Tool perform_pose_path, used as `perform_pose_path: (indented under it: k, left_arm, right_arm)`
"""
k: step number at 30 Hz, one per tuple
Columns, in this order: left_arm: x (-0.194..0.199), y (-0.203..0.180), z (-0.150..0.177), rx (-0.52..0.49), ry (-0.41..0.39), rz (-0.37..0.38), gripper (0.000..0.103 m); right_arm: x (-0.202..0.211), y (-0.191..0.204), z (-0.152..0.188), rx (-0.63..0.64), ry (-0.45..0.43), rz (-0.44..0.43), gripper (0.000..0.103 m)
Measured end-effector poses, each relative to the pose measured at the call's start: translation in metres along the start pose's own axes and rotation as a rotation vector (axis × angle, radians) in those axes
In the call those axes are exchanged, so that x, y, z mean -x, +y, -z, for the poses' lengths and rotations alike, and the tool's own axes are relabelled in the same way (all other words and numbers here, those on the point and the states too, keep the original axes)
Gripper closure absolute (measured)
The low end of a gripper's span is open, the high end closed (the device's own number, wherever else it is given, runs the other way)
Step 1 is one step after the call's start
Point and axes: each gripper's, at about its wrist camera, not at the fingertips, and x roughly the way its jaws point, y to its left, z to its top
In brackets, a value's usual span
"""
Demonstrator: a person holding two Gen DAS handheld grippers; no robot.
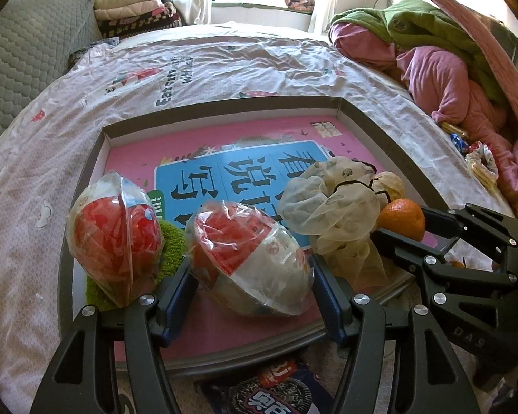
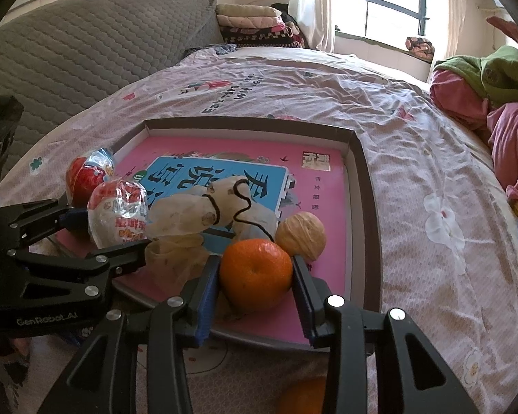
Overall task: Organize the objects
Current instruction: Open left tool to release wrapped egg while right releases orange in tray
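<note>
A shallow grey box with a pink book as its floor lies on the bed. My left gripper is shut on a plastic-wrapped red and white bowl inside the box. A second wrapped bowl stands on a green cloth to its left. My right gripper is shut on an orange at the box's near right. A cream scrunchie and a walnut lie beside it.
A cookie packet lies on the bed before the box. Another orange lies under my right gripper. Snack packets and piled pink and green bedding sit at the right. A grey headboard stands at the left.
</note>
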Motion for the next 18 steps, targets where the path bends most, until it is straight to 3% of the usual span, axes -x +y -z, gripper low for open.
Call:
perform_pose_path:
  k: [18]
  left_arm:
    - [0.0066,-0.0032,-0.0028,0.005,-0.013,0.006,0.037]
  right_arm:
    - [0.0018,-0.0002,-0.0022,-0.006,0.000,0.001,0.060]
